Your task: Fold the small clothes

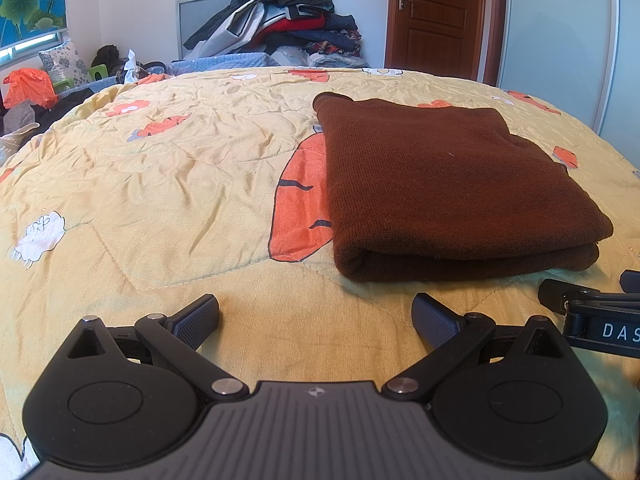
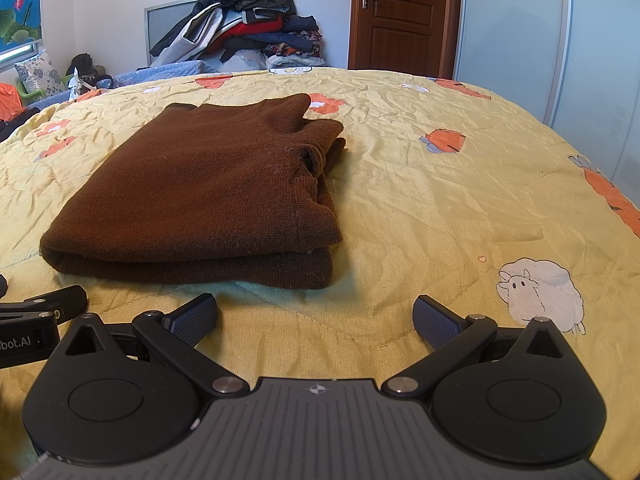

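Brown sweater (image 1: pixel 448 184) folded on quilt (image 1: pixel 160 184)

Both my wrist cameras sit low and close over the bed (image 1: pixel 160 184), facing forward; both share the folded sweater (image 1: pixel 448 184).

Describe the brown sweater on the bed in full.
The brown sweater is a dark, fine-knit garment, folded into a flat, roughly rectangular stack with a rounded fold along its near edge. A ribbed cuff or hem shows at its right side. It lies on the yellow quilt, touching only that; both open grippers sit short of it.
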